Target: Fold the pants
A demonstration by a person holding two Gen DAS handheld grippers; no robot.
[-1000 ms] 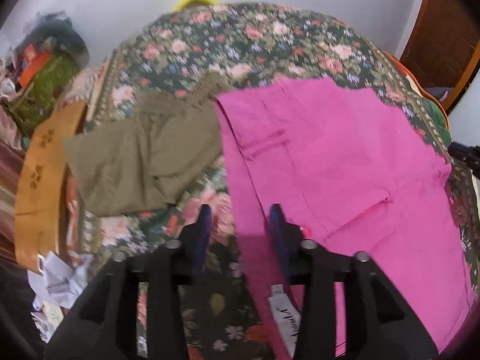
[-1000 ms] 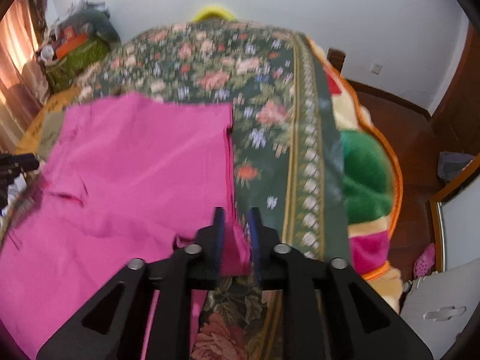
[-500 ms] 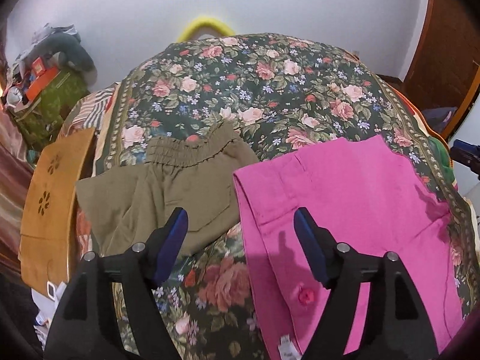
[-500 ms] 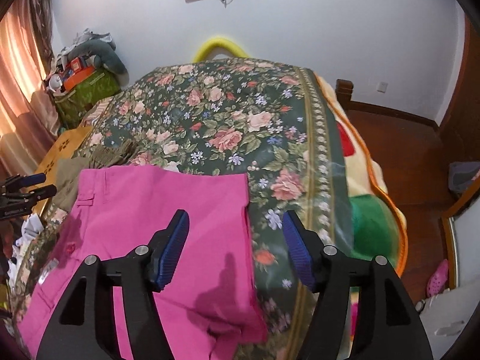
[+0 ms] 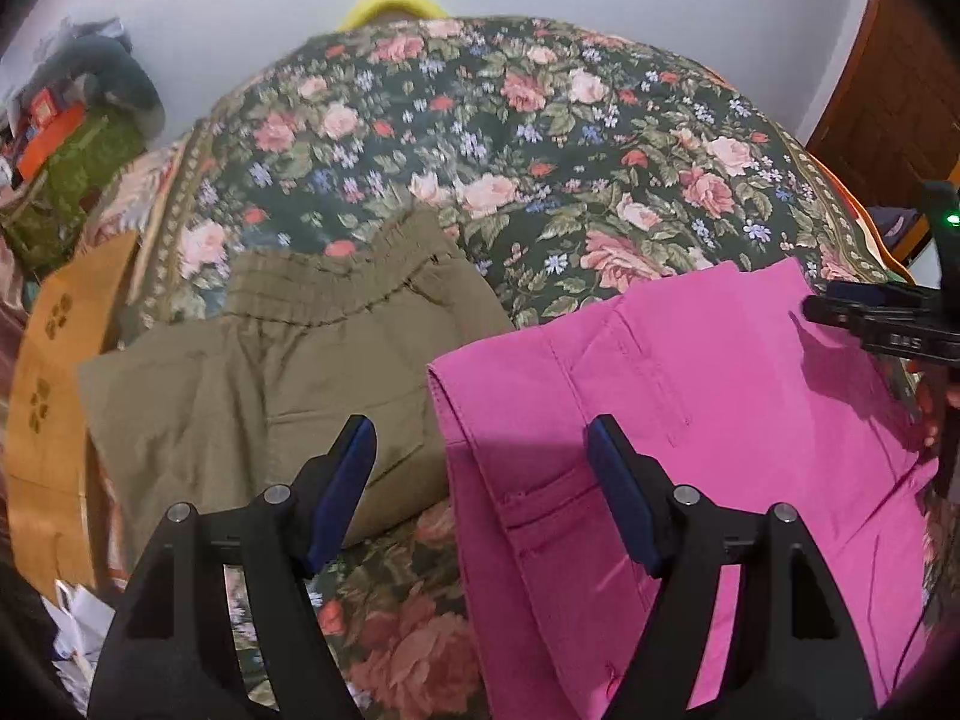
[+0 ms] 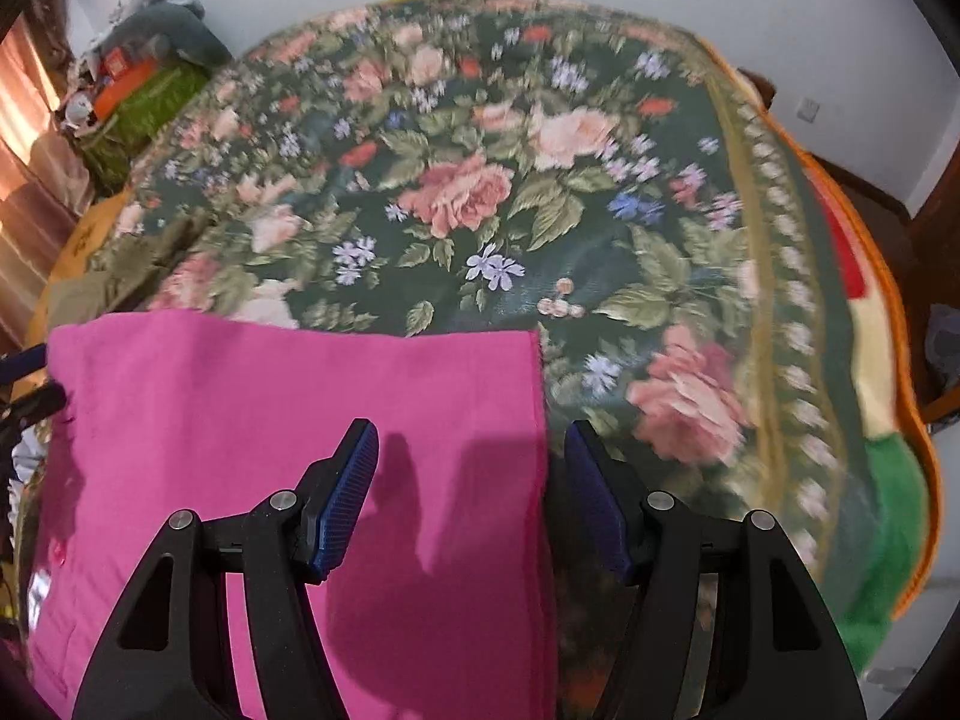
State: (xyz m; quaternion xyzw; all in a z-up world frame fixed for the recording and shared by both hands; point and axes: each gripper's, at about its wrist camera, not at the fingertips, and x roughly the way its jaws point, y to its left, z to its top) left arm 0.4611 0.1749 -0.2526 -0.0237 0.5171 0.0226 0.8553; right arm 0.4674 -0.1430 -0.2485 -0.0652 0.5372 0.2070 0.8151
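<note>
Pink pants [image 5: 690, 420] lie folded flat on the floral bedspread [image 5: 510, 138]; they also show in the right wrist view [image 6: 288, 420]. My left gripper [image 5: 480, 480] is open and empty, above the pants' left edge. My right gripper [image 6: 471, 480] is open and empty, straddling the pants' right edge. The right gripper also shows at the far right of the left wrist view [image 5: 870, 324].
Folded olive pants [image 5: 288, 372] lie left of the pink ones. An orange-brown board [image 5: 48, 372] lies at the bed's left side. A cluttered pile [image 6: 138, 84] sits by the wall at left. The bedspread's right edge [image 6: 840, 360] drops to a wooden floor.
Both grippers have let go of the pink pants and opened wide, then moved lower and closer over the folded pants. The pants now lie folded on the bed.
</note>
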